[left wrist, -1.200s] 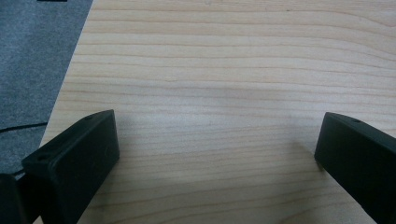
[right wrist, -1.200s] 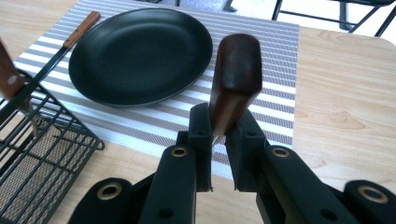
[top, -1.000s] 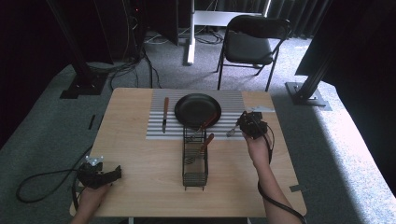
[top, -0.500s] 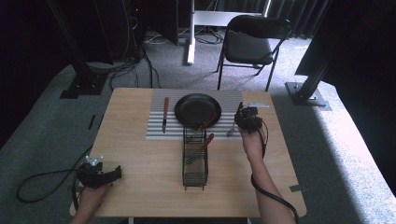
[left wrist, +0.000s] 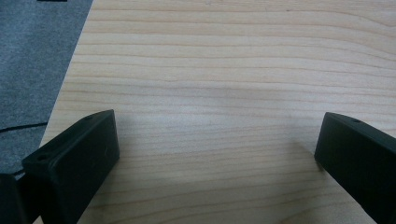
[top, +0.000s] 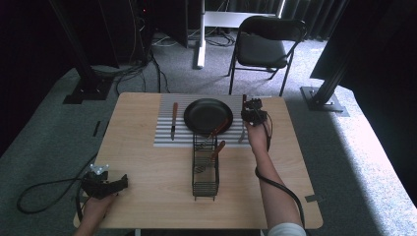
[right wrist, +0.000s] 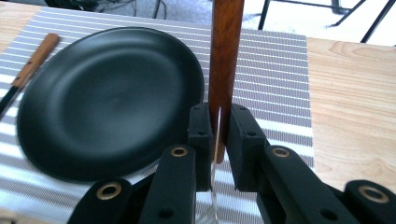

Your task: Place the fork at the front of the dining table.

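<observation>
My right gripper [top: 250,110] [right wrist: 219,117] is shut on a wooden-handled utensil [top: 244,100] [right wrist: 225,56]. Its brown handle sticks out past the jaws and a thin metal part trails back under the hand. The gripper hovers over the right part of the striped placemat [top: 164,136] [right wrist: 275,60], just right of the black plate [top: 206,115] [right wrist: 102,102]. A wooden-handled knife [top: 173,118] [right wrist: 35,60] lies on the mat left of the plate. My left gripper [top: 118,184] [left wrist: 219,154] rests open on bare wood at the table's near left corner, nothing between its jaws.
A black wire caddy [top: 205,169] stands mid-table in front of the plate, with wooden-handled utensils leaning in it. The wooden table [top: 147,196] has bare room at left and right. A chair [top: 263,46] and stands sit on the carpet beyond.
My right gripper has carried the utensil farther away across the table and slightly left, nearer the plate's right rim. The left gripper has stayed put.
</observation>
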Demonstrator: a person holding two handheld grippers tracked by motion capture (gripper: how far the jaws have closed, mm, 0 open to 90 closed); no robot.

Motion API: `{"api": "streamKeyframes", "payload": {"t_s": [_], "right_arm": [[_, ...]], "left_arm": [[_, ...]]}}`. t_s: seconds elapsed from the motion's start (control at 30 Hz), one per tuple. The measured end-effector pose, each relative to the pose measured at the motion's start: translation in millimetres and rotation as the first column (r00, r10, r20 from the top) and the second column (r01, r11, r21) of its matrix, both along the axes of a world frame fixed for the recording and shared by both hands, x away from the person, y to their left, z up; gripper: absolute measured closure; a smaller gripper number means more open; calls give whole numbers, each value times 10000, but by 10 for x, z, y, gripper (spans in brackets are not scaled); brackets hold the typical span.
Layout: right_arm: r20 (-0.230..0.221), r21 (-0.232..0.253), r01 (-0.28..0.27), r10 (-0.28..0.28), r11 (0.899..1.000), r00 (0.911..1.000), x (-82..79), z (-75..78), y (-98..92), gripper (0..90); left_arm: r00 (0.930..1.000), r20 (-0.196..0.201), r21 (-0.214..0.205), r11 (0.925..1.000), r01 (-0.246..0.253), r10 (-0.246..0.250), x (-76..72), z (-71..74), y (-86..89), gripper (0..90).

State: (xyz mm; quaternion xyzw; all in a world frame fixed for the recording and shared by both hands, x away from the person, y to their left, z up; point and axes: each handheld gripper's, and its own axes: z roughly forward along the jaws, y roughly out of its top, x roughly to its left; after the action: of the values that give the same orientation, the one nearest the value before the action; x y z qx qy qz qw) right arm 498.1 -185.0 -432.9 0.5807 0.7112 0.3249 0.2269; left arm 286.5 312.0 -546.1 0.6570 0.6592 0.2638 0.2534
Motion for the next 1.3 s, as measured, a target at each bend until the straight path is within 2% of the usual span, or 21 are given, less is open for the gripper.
{"api": "streamKeyframes", "payload": {"t_s": [0.17, 0.2, 0.23, 0.27, 0.33, 0.37, 0.53, 0.67, 0.73, 0.8, 0.9, 0.93, 1.03, 1.2, 1.23, 1.3], "right_arm": [[-804, 21, 204, -202, 9998, 9966, 326, -81, 48, 806], [-804, 21, 204, -202, 9998, 9966, 326, -81, 48, 806], [-1177, -63, 300, -305, 9995, 9926, 466, -131, 83, 806], [-1362, -79, 325, -333, 9994, 9901, 531, -160, 96, 806], [-1506, -118, 351, -365, 9993, 9879, 581, -185, 104, 806], [-1951, -91, 532, -539, 9985, 9793, 727, -277, 120, 806], [-2657, -215, 952, -974, 9952, 9591, 939, -524, 165, 806], [-3087, -405, 1081, -1153, 9933, 9442, 1034, -712, 226, 806], [-2923, -475, 1229, -1314, 9913, 9473, 1051, -743, 241, 805], [-2958, -571, 1185, -1301, 9913, 9464, 1070, -736, 255, 797], [-3081, -425, 1149, -1225, 9925, 9434, 1061, -708, 230, 713], [-2994, -412, 1118, -1191, 9929, 9467, 1039, -685, 215, 690], [-2822, -216, 1026, -1045, 9945, 9536, 947, -623, 157, 651], [-2757, -46, 991, -965, 9951, 9564, 828, -560, 75, 632], [-2570, 96, 946, -890, 9955, 9623, 696, -491, 20, 631], [-2451, 434, 785, -656, 9960, 9673, 572, -448, -12, 633]], "left_arm": [[10000, 7, -3, 10000, -2, 2, 0, -1, 0, 0], [10000, 7, -3, 10000, -2, 2, 0, -1, 0, 0], [10000, 5, -4, 10000, -2, 2, 0, -1, 0, 0], [10000, 4, -4, 10000, 0, 0, 0, 0, 0, 0], [10000, 8, -1, 10000, -1, 1, 0, -1, 0, 0], [10000, 7, 0, 10000, 0, 0, -1, -1, 0, 0], [10000, 22, -19, 10000, -13, 13, 0, -1, -1, 0], [10000, 20, -16, 10000, -13, 13, 0, -1, -1, 0], [10000, 22, -19, 10000, -14, 14, 0, -2, -1, 0], [10000, 26, -19, 10000, -17, 17, 0, -2, -2, 0], [10000, 24, -16, 10000, -15, 15, 0, -2, -1, 0], [10000, 22, -16, 10000, -14, 14, 0, -2, -1, 0], [10000, 2, -2, 10000, 0, 0, -1, 0, 0, 0], [10000, 5, 0, 10000, -1, 1, -1, 0, 0, 0], [10000, 8, -5, 10000, -4, 4, 0, -1, 0, 0], [10000, 2, 1, 10000, 0, 0, -1, 0, 0, 0]]}}
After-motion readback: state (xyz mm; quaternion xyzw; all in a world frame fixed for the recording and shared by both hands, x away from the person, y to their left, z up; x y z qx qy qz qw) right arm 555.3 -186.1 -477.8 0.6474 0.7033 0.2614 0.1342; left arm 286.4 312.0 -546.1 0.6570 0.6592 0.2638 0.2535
